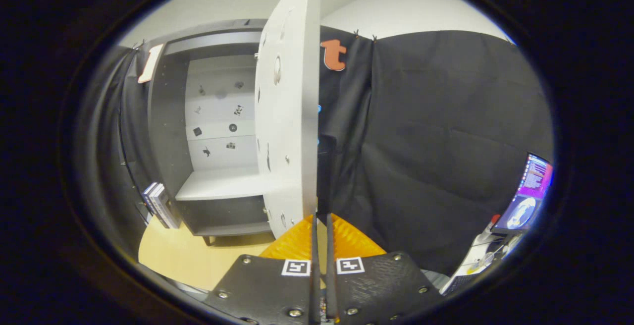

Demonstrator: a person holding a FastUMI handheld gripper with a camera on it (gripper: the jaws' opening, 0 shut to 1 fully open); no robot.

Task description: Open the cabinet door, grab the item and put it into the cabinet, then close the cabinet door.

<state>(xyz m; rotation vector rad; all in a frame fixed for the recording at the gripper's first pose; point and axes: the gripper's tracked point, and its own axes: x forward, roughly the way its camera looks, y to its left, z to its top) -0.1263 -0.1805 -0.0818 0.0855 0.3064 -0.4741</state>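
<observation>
A dark grey cabinet (168, 132) stands on a pale wooden table (198, 258), and its inside shows a white back panel with small dark stickers and a white shelf (223, 185) with nothing on it. The white cabinet door (287, 117) is swung wide open and I see it almost edge-on, straight ahead. My gripper (321, 218) sits at the door's lower free edge. Its fingers are nearly together, and the door's edge runs down into the narrow gap between them. A few books (159, 205) stand upright against the cabinet's left side.
Black cloth hangs behind and to the right of the door. A lit screen (527, 193) and small clutter lie on a white surface (475, 258) at the far right. Bare table top lies in front of the cabinet.
</observation>
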